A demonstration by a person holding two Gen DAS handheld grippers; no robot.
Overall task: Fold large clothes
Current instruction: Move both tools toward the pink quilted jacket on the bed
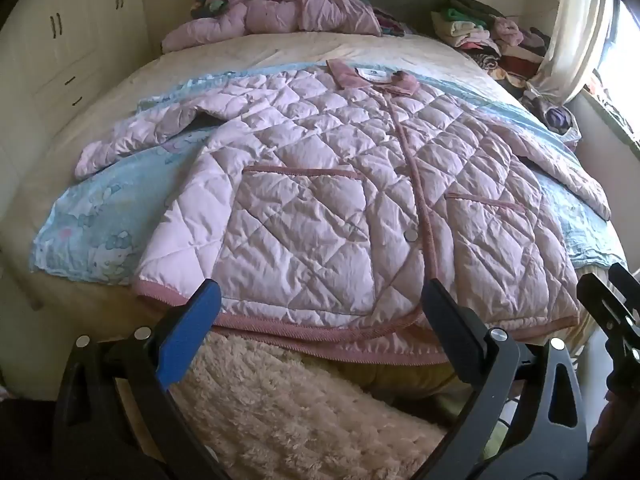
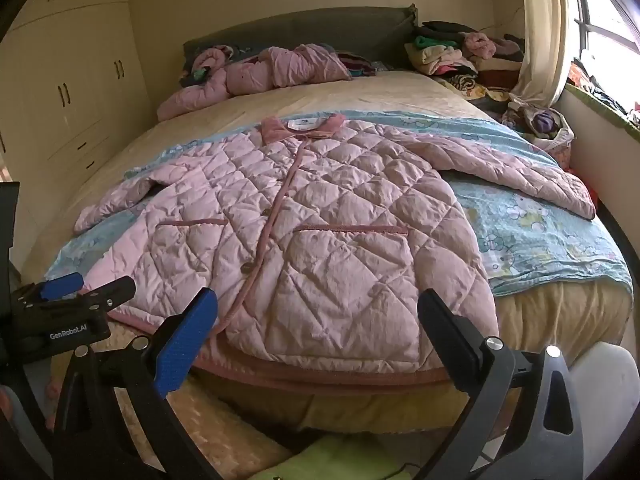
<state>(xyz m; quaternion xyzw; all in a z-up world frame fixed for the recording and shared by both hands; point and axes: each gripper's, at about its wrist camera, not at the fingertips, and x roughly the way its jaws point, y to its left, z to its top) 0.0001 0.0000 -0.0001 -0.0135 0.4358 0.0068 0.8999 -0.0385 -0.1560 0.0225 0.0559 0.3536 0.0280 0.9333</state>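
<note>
A pink quilted jacket lies flat and face up on the bed, collar away from me, both sleeves spread sideways, hem hanging over the near edge. My left gripper hovers open just in front of the hem's left half, nothing between its fingers. My right gripper is open too, held before the hem's right half without touching it. The right gripper's tip shows at the right edge of the left wrist view; the left gripper shows at the left of the right wrist view.
A light blue printed sheet lies under the jacket on the beige bed. Another pink garment is bundled by the headboard. Piled clothes fill the far right corner beside a curtain. Wardrobes stand left. A fluffy rug lies below.
</note>
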